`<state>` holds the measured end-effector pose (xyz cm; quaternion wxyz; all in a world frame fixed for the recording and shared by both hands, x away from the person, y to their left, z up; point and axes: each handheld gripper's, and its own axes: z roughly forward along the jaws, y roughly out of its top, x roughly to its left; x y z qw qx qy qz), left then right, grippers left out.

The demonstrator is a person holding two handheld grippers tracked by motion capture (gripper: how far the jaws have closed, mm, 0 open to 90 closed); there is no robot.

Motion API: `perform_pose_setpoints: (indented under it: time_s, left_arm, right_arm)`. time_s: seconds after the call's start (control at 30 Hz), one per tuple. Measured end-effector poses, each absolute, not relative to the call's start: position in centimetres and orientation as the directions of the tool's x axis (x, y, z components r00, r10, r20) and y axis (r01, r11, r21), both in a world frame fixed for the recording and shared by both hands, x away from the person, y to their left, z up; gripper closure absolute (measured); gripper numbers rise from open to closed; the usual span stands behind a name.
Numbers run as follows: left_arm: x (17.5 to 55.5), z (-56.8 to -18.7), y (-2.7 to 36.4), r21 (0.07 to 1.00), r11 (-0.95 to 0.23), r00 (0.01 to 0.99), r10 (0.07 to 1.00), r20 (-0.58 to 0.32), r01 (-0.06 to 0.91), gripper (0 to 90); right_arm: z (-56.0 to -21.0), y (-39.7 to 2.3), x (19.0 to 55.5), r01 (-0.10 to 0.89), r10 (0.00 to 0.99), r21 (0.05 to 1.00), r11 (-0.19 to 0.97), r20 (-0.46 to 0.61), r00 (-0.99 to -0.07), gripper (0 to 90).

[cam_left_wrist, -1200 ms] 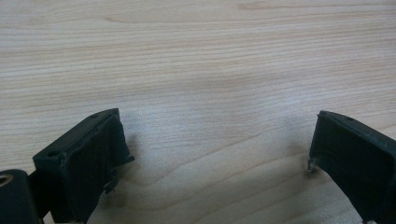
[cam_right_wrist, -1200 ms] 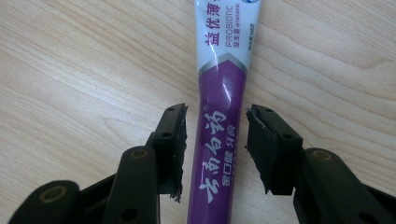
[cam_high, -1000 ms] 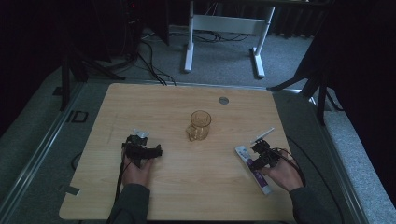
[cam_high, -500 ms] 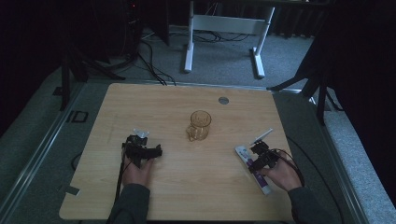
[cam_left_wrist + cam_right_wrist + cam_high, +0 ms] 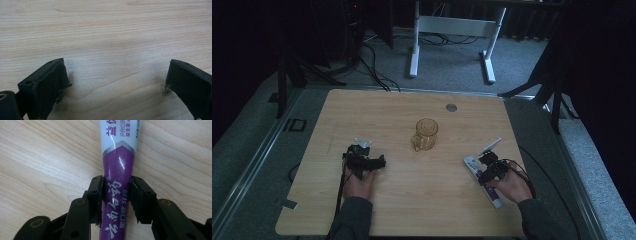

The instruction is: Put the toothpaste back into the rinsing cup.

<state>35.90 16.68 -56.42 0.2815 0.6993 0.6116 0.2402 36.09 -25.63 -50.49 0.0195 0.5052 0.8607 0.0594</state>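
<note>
Wooden counter, light grain. Left hand-held gripper resting low at near-left of counter, held by left hand; jaws wide apart in left gripper view, bare wood between them, nothing gripped. Small pale clear item just beyond it, too small to identify. Right hand-held gripper at near-right, held by right hand; jaws clamped on both sides of toothpaste tube, pads touching purple section with white characters, white section farther out. Toothpaste tube lying flat on counter at near-right, running diagonally from far-left to near-right, purple end nearest the counter's near edge. White toothbrush-like stick just beyond right gripper, angled toward far-right. Amber glass mug upright at counter centre, well apart from both grippers. Small round grey disc far of centre. White table frame on floor beyond counter.
</note>
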Motion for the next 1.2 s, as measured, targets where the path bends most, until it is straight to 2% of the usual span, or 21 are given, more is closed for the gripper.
perform_pose_setpoints:
  time_s: [0.27,0.67,0.97,1.2]
  left_arm:
    - [35.9,-56.4,16.7,0.687,-0.094,0.137,0.991,-0.008,0.72,2.8]
    - [35.9,-56.4,16.7,0.687,-0.094,0.137,0.991,-0.008,0.72,2.8]
    - [35.9,-56.4,16.7,0.687,-0.094,0.137,0.991,-0.008,0.72,2.8]
    - [35.9,-56.4,16.7,0.687,-0.094,0.137,0.991,-0.008,0.72,2.8]
  right_arm:
    - [-50.9,-25.0,36.3,0.867,0.871,0.1,0.489,-0.011,-0.49,63.1]
    - [-51.6,-24.7,36.7,0.874,0.877,0.081,0.48,-0.014,-0.48,62.1]
    - [-51.3,-24.6,36.5,0.861,0.866,0.096,0.5,-0.027,-0.5,69.0]
    - [-51.2,-24.7,36.2,0.858,0.864,0.119,0.5,-0.009,-0.503,70.8]
